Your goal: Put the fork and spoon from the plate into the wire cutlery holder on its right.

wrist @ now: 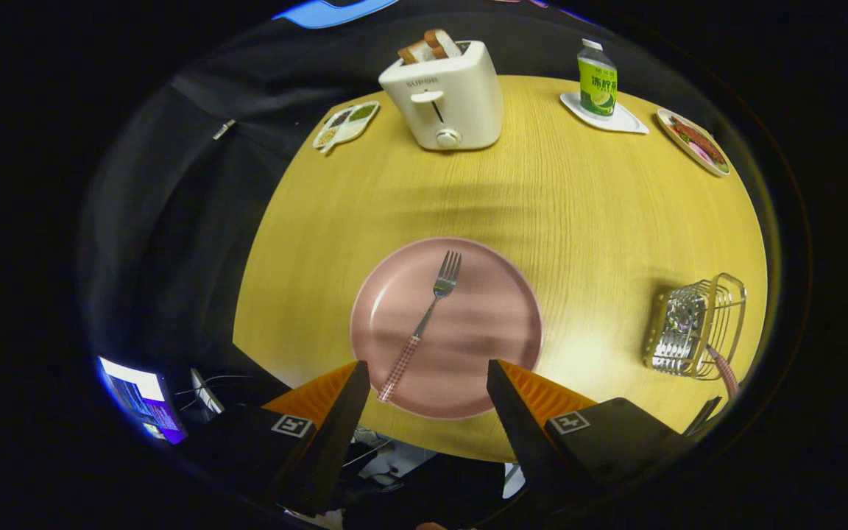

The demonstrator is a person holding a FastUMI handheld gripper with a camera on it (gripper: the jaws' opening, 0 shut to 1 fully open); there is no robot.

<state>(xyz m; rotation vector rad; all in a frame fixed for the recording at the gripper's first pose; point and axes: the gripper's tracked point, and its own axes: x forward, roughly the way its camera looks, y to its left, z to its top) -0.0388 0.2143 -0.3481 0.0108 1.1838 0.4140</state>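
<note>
A: What do you see from your gripper view?

B: Your hand-held gripper (428, 372) is wide open. Its two fingers hold nothing. They sit at the near edge of the pink plate (494, 346).

A: Where is the fork?

B: The fork (424, 320) lies on the plate, just ahead of your fingers. Its checked handle points back toward your left finger, and its prongs point away from you.

A: And the holder?

B: The wire cutlery holder (696, 324) stands on the table (578, 213), well to the right of the plate. A pink handle (726, 372) pokes out of it toward you. You cannot tell what is on the end of it.

A: What is far away?

B: Beyond the plate you have a white toaster (444, 96) with bread in it, a small dish (345, 124) beside it, a green bottle (597, 79) on a white tray (626, 121), and a food plate (693, 140) at the far right.
</note>
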